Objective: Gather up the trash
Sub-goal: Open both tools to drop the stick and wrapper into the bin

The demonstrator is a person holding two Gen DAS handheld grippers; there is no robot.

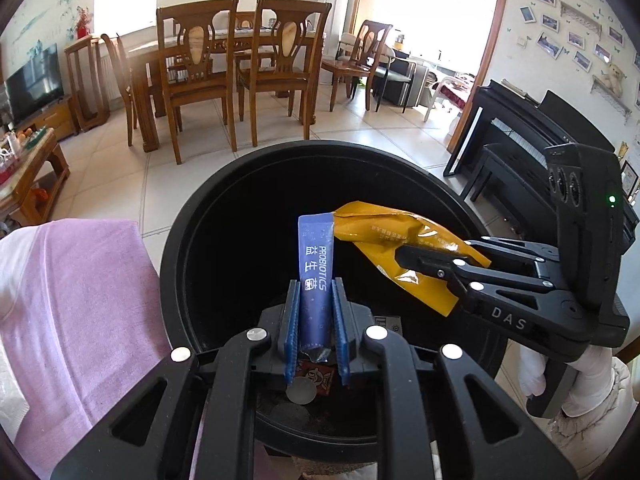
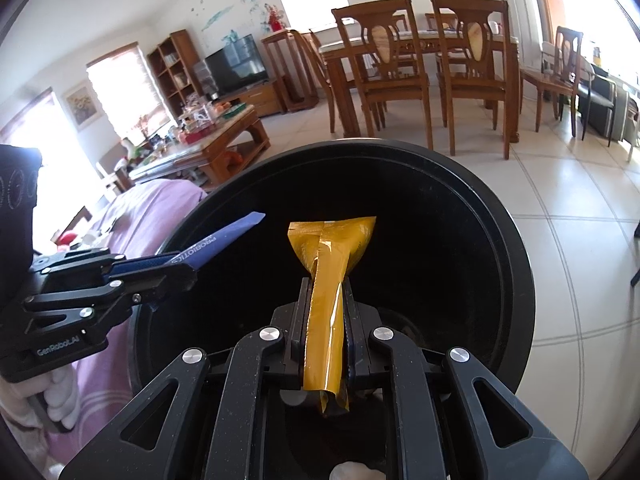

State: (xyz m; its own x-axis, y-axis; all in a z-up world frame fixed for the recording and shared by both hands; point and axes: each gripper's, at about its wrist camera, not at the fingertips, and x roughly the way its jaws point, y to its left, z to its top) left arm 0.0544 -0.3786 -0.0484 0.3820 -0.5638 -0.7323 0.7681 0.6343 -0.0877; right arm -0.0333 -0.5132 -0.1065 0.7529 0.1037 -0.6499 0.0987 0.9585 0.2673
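Note:
A round black trash bin [image 1: 224, 208] [image 2: 516, 248] stands open on the tiled floor, directly below both grippers. My left gripper [image 1: 314, 292] is shut on a blue probiotics sachet [image 1: 316, 264] and holds it upright over the bin's mouth. It also shows in the right wrist view [image 2: 188, 268], with the sachet [image 2: 228, 236] pointing into the bin. My right gripper [image 2: 326, 288] is shut on a crumpled yellow wrapper [image 2: 330, 248] above the bin. In the left wrist view the right gripper [image 1: 404, 258] comes in from the right with the wrapper [image 1: 384, 226] touching the sachet's top.
A pink-purple cloth [image 1: 80, 300] [image 2: 160, 208] covers furniture to the left of the bin. A wooden dining table with chairs [image 1: 240, 76] [image 2: 420, 72] stands behind. A cluttered coffee table [image 2: 216, 136] is at the left, a black piano [image 1: 520, 140] at the right.

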